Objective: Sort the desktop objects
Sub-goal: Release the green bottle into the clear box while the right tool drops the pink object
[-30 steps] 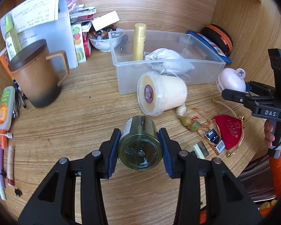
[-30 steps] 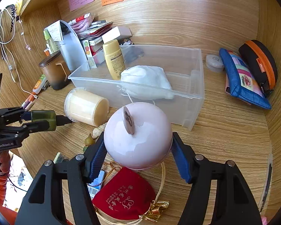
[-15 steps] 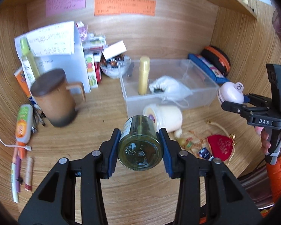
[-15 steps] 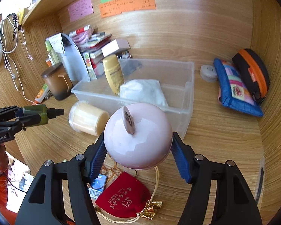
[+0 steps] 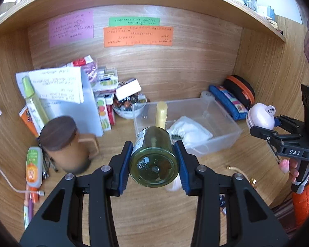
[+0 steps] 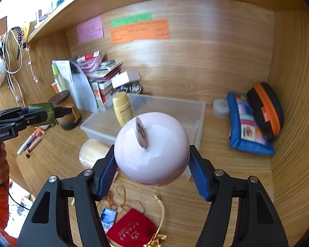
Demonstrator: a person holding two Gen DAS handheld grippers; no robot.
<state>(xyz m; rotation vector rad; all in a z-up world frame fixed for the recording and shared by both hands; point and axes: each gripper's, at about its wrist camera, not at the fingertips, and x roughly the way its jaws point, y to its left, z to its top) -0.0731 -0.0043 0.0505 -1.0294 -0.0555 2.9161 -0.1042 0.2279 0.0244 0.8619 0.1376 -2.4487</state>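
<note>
The clear plastic bin (image 6: 197, 111) is positioned at the back of the wooden desk (image 6: 226, 177) and already contains a yellow bottle (image 6: 122, 108), standing upright, and a white cloth bundle (image 5: 188, 130). A green glass bottle (image 5: 153, 160) is clamped between the pads of the left gripper (image 5: 153, 165) and is held clear of the desk in front of the bin. A pink round case (image 6: 151, 149) is clamped in the right gripper (image 6: 152, 174), also held in the air near the bin. Neither item is yet deposited. Still on the desk are a cream lidded cup (image 6: 91, 152) lying on its side, a red pouch (image 6: 131, 229), a small barcoded card (image 6: 108, 219) and corded trinkets (image 6: 121, 200). Sorting is judged partly done: two items are binned, two are in transit, and several remain.
</note>
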